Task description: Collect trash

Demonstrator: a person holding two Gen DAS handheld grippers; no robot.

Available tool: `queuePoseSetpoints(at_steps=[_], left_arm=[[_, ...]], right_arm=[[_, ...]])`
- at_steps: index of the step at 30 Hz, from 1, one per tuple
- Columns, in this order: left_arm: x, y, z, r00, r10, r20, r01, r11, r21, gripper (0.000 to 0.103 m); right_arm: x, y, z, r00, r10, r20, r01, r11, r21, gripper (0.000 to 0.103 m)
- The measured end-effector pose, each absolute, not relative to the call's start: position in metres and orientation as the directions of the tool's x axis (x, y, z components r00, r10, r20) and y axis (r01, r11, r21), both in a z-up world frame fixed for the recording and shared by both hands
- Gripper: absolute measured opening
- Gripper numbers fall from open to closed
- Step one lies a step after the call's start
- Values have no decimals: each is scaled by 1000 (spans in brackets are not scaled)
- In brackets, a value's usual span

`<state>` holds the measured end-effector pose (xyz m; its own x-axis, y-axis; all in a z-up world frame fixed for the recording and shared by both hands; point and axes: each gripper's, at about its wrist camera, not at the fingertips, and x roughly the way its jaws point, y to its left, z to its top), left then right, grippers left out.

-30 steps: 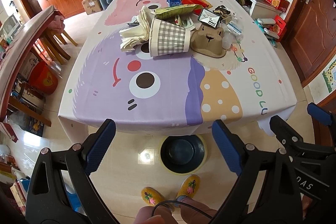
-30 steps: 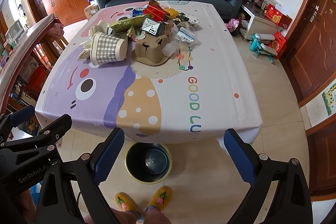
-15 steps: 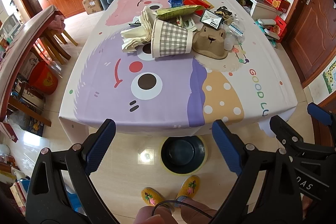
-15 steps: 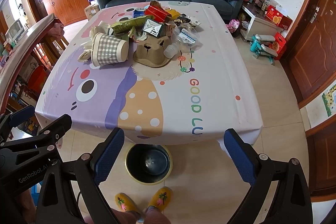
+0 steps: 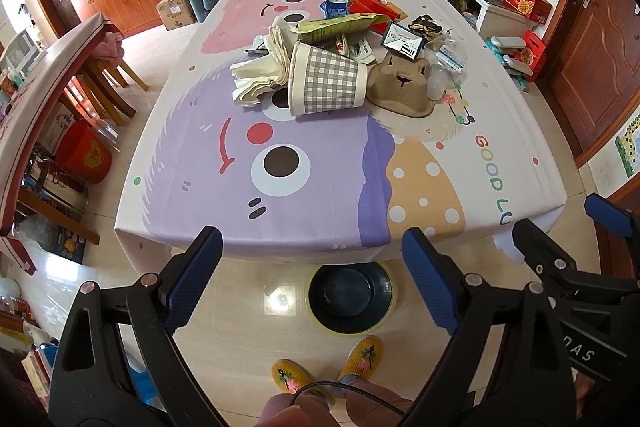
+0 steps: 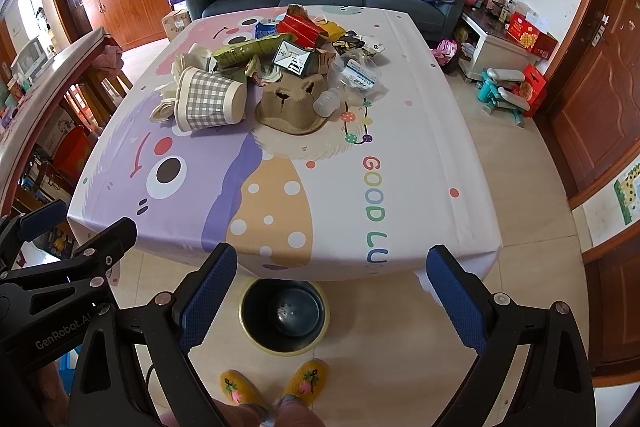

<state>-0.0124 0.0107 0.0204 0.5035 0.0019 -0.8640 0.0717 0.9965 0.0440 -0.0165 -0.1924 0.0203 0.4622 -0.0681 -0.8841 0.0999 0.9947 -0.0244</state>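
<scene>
On the table (image 5: 320,187): 1 checked paper cup (image 5: 326,85), 1 cardboard tray (image 5: 404,87), 1 green wrapper (image 5: 340,25); below, 1 bin (image 5: 350,299), 2 slippers (image 5: 290,375).

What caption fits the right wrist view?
Open right hand-held gripper above a dark bin, facing a trash pile on the cartoon tablecloth.

A smooth, matt printed cloth in pastel colours (image 5: 320,187) covers the table. At its twelve o'clock end lies a grey-checked paper cup (image 5: 326,83), matt, beside a rough brown moulded-pulp cup tray (image 5: 404,91) torn at the top, creased cream paper bags (image 5: 260,75), a glossy green foil snack packet (image 5: 340,23) and a clear crinkled plastic bottle (image 6: 352,79). At six o'clock, a dark glossy plastic bin with a yellow rim (image 6: 285,315) stands on polished, reflective beige floor tiles (image 5: 248,299). The gripper fingers carry blue dimpled rubbery pads (image 5: 192,279) on matt black plastic frames.
</scene>
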Motion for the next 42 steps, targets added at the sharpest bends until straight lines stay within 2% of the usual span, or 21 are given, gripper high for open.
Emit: queuePoseSetpoints(at_steps=[17, 25, 42], left_arm=[[-5, 11, 23, 503, 8, -865, 71, 996, 50, 88], [4, 2, 32, 493, 14, -870, 94, 993, 69, 75], [63, 23, 52, 526, 22, -850, 55, 997, 59, 74]], right_arm=[[-7, -195, 27, 478, -55, -877, 89, 996, -13, 97], [1, -199, 38, 510, -34, -860, 73, 997, 4, 97], [59, -203, 43, 535, -38, -844, 107, 994, 23, 97]])
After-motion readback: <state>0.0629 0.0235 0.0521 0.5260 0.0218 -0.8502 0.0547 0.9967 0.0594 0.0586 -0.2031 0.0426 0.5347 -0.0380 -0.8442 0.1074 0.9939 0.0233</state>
